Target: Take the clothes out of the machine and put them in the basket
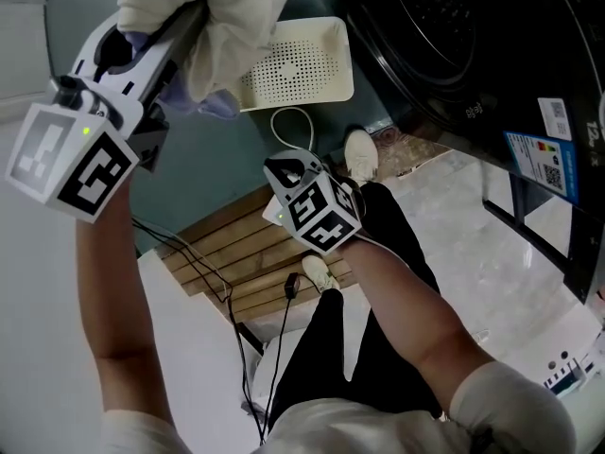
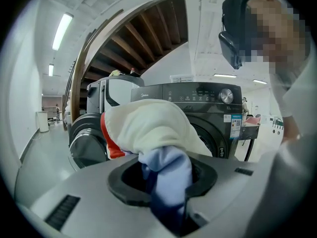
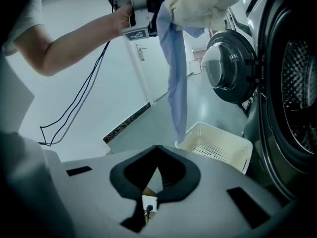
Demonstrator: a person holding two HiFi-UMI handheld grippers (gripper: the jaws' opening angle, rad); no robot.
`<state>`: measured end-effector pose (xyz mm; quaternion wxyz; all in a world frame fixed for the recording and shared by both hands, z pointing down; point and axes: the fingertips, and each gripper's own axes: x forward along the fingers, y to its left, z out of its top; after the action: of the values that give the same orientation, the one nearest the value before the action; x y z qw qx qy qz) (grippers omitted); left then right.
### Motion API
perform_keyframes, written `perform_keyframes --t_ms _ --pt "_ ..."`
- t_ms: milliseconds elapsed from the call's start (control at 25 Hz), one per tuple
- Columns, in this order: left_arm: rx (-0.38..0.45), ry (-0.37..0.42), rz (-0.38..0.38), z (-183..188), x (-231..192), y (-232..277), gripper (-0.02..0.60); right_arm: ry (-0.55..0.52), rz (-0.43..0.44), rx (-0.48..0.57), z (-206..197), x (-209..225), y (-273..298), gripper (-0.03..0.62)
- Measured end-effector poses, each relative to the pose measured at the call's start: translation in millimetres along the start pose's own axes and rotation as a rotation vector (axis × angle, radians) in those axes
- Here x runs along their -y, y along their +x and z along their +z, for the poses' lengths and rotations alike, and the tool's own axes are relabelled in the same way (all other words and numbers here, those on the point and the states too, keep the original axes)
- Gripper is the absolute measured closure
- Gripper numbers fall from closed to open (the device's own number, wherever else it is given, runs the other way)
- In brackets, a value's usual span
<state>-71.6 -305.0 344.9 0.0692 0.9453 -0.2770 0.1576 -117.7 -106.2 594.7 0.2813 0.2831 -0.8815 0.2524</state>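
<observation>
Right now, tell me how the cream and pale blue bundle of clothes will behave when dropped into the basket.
The cream and pale blue bundle of clothes is likely floppy: a blue strip hangs from the left gripper. Probably light, since one pinch carries it. It may drape over the rim of the white perforated basket.

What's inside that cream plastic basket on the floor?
Nothing visible: the cream perforated plastic basket shows only its bare holed floor. Its left corner is covered by the cream and pale-blue clothes gripped in the left gripper.
</observation>
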Motion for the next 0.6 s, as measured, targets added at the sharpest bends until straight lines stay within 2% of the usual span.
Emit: perform_keyframes --t_ms 280,600 --pt "-0.027 -0.025 0.069 -35.7 -21.7 12.5 0.453 -0.005 0.007 0.002 4.6 10.0 -1.6 0.591" --pt "-0.028 -0.101 0.076 -80.6 -29.7 48.7 0.451 0.008 -0.001 -0.002 8.5 26.8 -4.4 0.591"
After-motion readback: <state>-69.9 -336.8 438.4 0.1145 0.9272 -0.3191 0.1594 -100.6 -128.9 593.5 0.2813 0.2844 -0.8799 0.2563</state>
